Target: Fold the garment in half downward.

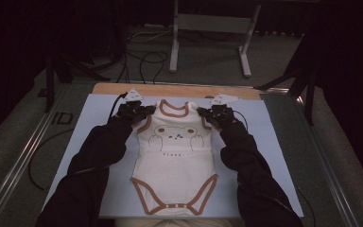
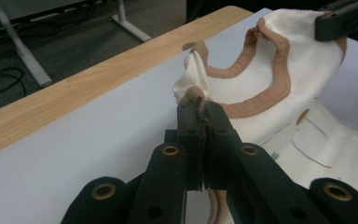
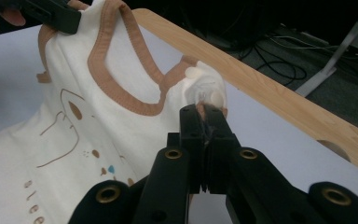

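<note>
Left gripper (image 2: pixel 200 109) and right gripper (image 3: pixel 204 114) are each clamped on a shoulder strap of the bodysuit (image 1: pixel 175 156), which is stretched between them, its body trailing flat on the white mat (image 1: pixel 94 118), likely so it can be lifted evenly.

bare white mat (image 1: pixel 94 142) either side of bodysuit (image 1: pixel 175 165)

high view: overhead, facing forward | gripper views: close, along jaws | shared: bodysuit (image 1: pixel 175 156) neckline

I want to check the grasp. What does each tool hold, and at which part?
Both hold the baby bodysuit by its shoulders: the left tool is shut on one brown-trimmed shoulder strap, the right tool on the other.
</note>
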Motion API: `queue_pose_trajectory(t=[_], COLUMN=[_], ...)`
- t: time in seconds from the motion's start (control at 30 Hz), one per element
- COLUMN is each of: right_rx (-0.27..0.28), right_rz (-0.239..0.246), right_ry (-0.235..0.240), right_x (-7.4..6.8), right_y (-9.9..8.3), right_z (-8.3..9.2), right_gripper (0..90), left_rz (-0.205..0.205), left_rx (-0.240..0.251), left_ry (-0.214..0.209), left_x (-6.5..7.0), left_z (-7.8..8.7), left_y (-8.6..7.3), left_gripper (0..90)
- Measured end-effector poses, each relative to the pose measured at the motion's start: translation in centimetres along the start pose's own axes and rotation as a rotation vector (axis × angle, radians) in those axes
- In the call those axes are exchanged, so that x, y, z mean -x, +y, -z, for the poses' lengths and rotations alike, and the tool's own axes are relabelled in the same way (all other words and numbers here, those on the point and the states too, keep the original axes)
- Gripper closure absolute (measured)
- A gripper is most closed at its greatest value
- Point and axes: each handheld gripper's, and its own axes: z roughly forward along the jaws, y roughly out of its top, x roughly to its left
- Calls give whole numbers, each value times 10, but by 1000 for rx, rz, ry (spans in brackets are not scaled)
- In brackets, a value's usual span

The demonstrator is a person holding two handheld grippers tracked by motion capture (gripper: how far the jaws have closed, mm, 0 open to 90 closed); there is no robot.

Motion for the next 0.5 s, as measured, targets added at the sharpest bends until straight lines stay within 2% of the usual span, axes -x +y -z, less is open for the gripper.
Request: queue_pose_trajectory(t=[0.17,0.5], right_rx=[10,34], right_rz=[-3,3], right_ry=[9,17], right_x=[-7,-16], right_y=[-2,-8], right_z=[7,22], right_gripper=[888,888], left_rz=[-17,-24], left_rx=[1,24], left_ry=[-6,-29], left_x=[7,21], left_z=[9,23], left_y=[-2,-4], left_gripper=[884,884])
